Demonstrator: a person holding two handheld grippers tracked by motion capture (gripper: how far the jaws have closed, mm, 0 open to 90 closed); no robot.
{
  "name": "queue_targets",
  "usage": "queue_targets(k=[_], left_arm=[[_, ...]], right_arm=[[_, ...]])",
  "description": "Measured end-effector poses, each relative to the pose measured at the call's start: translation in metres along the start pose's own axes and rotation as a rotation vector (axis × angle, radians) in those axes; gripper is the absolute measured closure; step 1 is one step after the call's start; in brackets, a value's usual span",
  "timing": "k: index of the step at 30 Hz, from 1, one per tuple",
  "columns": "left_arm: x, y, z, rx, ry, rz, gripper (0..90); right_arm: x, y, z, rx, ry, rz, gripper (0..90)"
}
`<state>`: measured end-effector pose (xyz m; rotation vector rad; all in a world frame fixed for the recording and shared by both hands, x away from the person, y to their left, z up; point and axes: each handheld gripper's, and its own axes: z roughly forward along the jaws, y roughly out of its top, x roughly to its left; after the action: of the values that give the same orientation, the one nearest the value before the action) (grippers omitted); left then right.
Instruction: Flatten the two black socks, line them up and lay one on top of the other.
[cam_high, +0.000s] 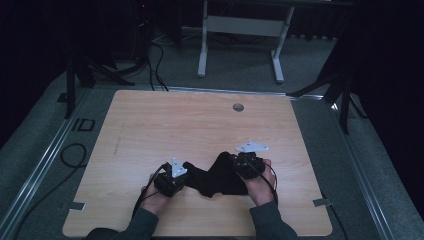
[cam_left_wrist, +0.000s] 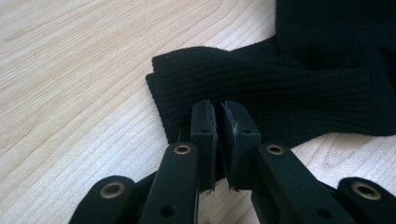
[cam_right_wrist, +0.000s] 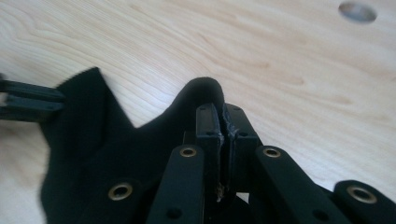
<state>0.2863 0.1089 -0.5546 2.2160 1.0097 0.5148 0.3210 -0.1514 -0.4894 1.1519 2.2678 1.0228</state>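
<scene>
On table's (cam_high: 150, 120) near edge, both grippers pinching sock (cam_high: 212, 177)

black sock (cam_left_wrist: 299, 88): cut off by top and right edges, left gripper view | far hand-held gripper (cam_right_wrist: 28, 100): blurred, cut at left edge, right gripper view

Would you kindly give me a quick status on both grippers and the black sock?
Left gripper shut on black sock cuff. Right gripper shut on a raised fold of it. Wooden table around it bare, nothing in the way.
</scene>
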Motion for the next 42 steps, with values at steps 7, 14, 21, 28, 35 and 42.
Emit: queue_targets(k=[7,14,21,28,35,42], left_arm=[[0.000,0.000,0.000,-0.001,0.001,-0.001,83.8],[0.000,0.000,0.000,-0.002,0.000,-0.002,83.8],[-0.001,0.000,0.000,0.000,-0.007,0.001,83.7],[0.000,0.000,0.000,0.000,-0.013,-0.001,83.5],[-0.001,0.001,0.000,0.005,-0.013,0.002,82.8],[-0.001,0.001,-0.001,0.007,-0.018,0.002,82.5]], right_arm=[[-0.001,-0.010,-0.027,-0.013,-0.023,0.009,85.8],[-0.015,-0.023,-0.040,-0.011,-0.055,0.054,85.8],[-0.023,-0.031,-0.050,-0.004,-0.065,0.080,85.6],[-0.028,-0.047,-0.038,0.053,-0.052,0.111,85.1],[-0.032,-0.067,-0.017,0.139,-0.047,0.130,84.3],[-0.029,-0.075,-0.003,0.215,-0.070,0.102,81.7]])
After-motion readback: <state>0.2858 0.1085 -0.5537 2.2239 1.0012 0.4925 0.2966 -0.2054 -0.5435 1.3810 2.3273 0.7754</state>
